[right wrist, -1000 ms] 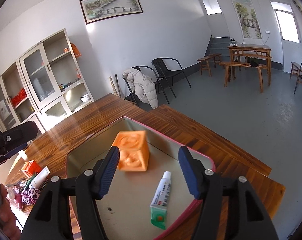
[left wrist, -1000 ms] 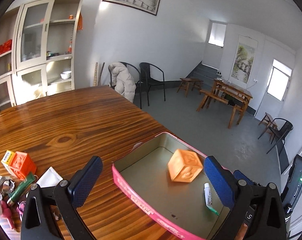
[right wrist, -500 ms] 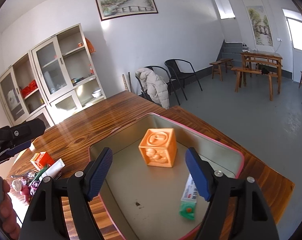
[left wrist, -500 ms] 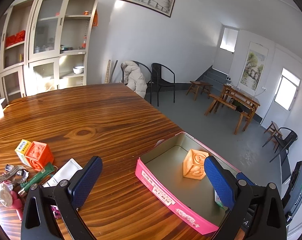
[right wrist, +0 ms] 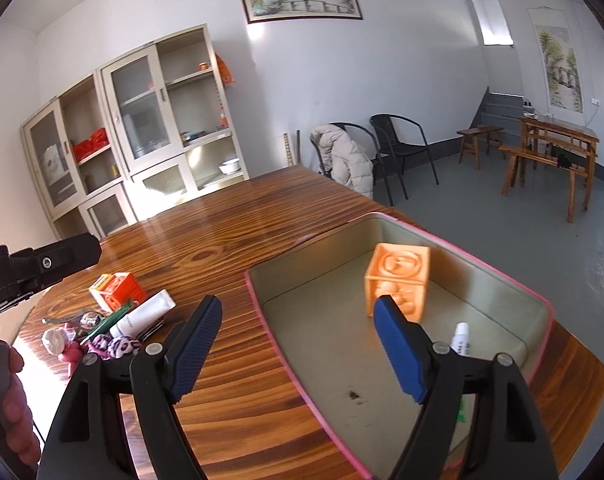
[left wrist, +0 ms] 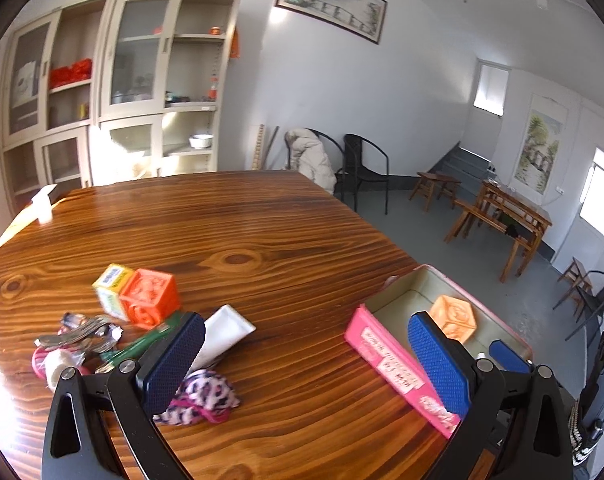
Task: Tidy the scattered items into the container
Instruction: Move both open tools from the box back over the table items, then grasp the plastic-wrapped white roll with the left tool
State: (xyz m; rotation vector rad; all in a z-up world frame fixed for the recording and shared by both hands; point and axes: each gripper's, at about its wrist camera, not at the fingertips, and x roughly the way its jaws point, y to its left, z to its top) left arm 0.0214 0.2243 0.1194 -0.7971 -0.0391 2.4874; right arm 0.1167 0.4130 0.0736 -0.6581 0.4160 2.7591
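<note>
On the wooden table (left wrist: pixel 262 240), the far side is bare from the pile of small things to the back edge, and bare wood lies between the pile and the pink tin (left wrist: pixel 386 354), which sits at the table's right corner with the grey floor beyond its rim. A cream cabinet (left wrist: pixel 142 92) stands against the white wall at the back left; black chairs (right wrist: pixel 402 148), one draped with a pale coat, are behind the table.

From the left wrist view the pile comes first — keys (left wrist: pixel 78 334), a small yellow box (left wrist: pixel 111 286) touching an orange cube (left wrist: pixel 150 298), a green pen (left wrist: pixel 138 350), a white tube (left wrist: pixel 222 334) and a spotted cloth (left wrist: pixel 202 396). The left gripper (left wrist: pixel 306 364) is wide open with nothing between its pads; its left pad overlaps the tube and cloth, its right pad the tin's near wall.

The right gripper (right wrist: pixel 298 350) has just been opening and holds nothing — its jaws straddle the tin's left wall, one pad over bare wood, the other over the tin's floor. Inside the tin a pale orange cube (right wrist: pixel 398 272) rests just beyond that right pad, with a small tube (right wrist: pixel 460 338) beside it.
</note>
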